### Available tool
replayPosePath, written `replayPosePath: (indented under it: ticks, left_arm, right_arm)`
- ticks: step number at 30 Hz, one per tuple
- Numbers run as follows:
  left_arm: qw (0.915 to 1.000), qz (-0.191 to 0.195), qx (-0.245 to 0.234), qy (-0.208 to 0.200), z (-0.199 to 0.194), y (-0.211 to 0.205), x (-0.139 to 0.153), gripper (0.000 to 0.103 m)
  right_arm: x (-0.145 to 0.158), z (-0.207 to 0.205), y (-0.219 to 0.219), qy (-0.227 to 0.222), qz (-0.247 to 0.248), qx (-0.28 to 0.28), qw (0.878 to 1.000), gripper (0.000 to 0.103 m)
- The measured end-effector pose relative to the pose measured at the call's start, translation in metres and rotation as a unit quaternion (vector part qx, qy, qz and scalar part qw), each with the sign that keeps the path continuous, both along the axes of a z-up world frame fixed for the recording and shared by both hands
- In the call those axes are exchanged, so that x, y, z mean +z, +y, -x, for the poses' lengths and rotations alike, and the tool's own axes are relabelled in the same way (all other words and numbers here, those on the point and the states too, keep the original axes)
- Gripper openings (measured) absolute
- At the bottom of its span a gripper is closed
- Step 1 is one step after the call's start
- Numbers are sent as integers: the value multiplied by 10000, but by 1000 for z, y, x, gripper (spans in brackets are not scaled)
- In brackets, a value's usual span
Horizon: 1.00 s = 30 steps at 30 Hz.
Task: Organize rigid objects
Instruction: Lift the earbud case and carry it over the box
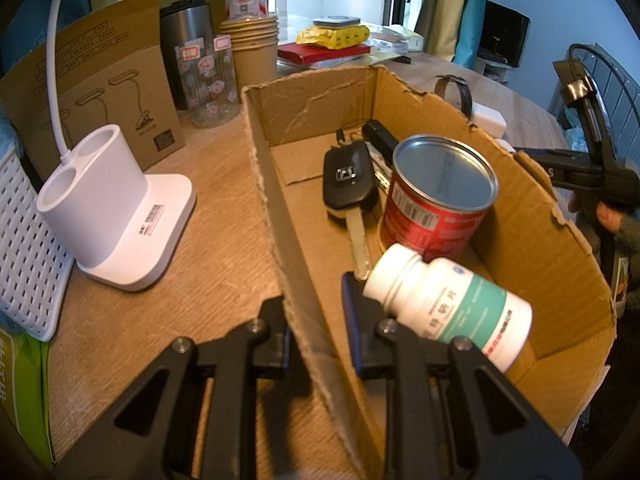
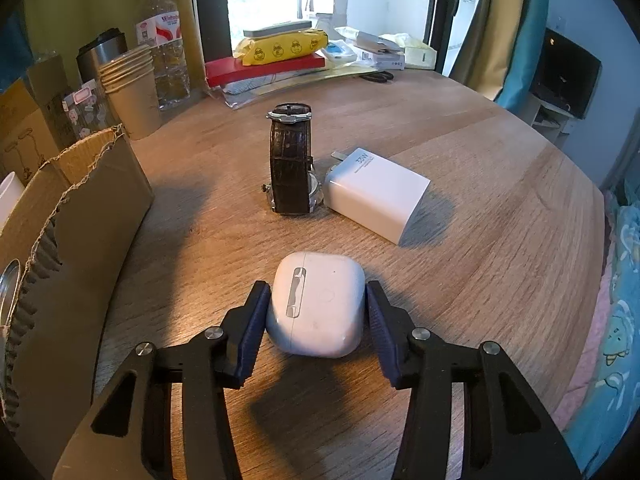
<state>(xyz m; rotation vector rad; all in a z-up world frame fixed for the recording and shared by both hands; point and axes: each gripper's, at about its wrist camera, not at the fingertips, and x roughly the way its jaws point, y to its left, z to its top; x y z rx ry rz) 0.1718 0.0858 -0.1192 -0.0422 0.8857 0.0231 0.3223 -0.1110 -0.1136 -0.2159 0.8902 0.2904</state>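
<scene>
we take the cardboard box (image 1: 400,92) as our landmark. our left gripper (image 1: 320,312) is clamped on its torn near wall, one finger outside, one inside, pointing steeply down. inside the box lie a red tin (image 1: 436,196), a car key (image 1: 350,184) and a white pill bottle (image 1: 448,304). right of the box the wooden table (image 2: 480,160) lies open. there our right gripper (image 2: 316,316) tilts down with its jaws narrowed around a white earbud case (image 2: 316,304), pads at its sides. beyond stand a watch (image 2: 292,164) and a charger (image 2: 376,192).
</scene>
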Motion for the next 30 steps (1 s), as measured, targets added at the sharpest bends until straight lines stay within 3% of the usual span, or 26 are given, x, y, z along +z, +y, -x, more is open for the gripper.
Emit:
replayPosePath:
  ticks: [9, 14, 21, 30]
  left_arm:
    - [10000, 1, 0, -1, 0, 1, 0, 22]
    - [10000, -1, 1, -1, 0, 0, 0, 22]
    - [10000, 1, -2, 0, 0, 1, 0, 22]
    - [10000, 1, -1, 0, 0, 1, 0, 22]
  right_arm:
    - [10, 9, -2, -238, -275, 50, 9993, 50]
    - [23, 24, -3, -592, -612, 266, 9960, 50]
    - [28, 37, 7, -544, -828, 551, 9936, 50]
    - [60, 69, 29, -823, -1222, 1074, 9832, 50]
